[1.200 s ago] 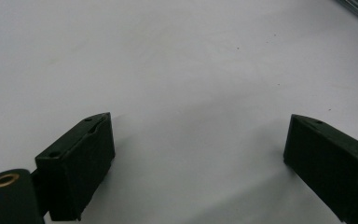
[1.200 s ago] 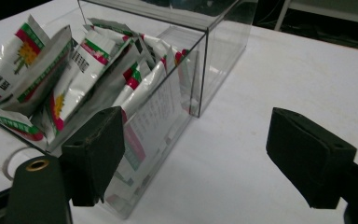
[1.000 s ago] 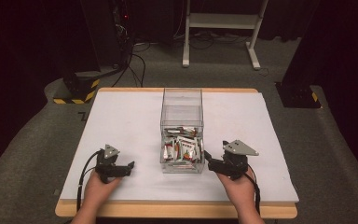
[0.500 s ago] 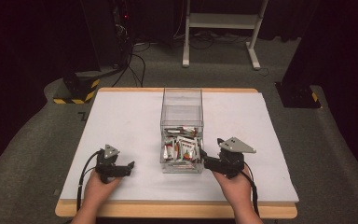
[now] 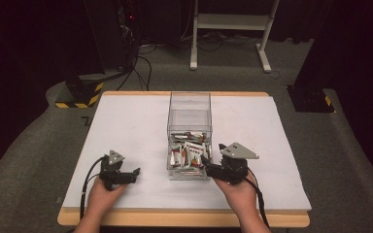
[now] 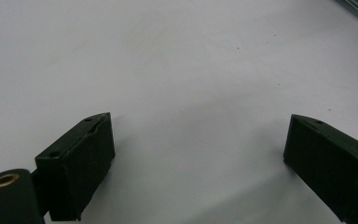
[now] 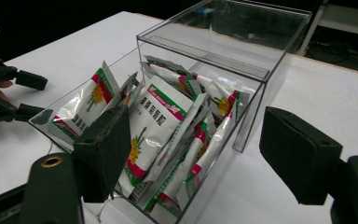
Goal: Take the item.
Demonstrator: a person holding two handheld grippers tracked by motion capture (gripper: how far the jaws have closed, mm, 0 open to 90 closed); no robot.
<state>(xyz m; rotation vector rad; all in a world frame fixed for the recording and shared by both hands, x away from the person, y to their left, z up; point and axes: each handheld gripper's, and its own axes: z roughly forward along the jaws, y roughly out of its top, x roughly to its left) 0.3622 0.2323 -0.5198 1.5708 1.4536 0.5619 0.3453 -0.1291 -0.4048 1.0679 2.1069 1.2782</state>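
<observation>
Right gripper view: glossy foil sachets (image 7: 156, 123) fill clear rectangular acrylic box (image 7: 270, 60)

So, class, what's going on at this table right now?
A person holds a two-jaw gripper in each hand at a white table. The right gripper is at the near end of a clear box full of sachets; its jaws have just been closing a little but hold nothing. The left gripper rests open on the table, apart from the box.
</observation>
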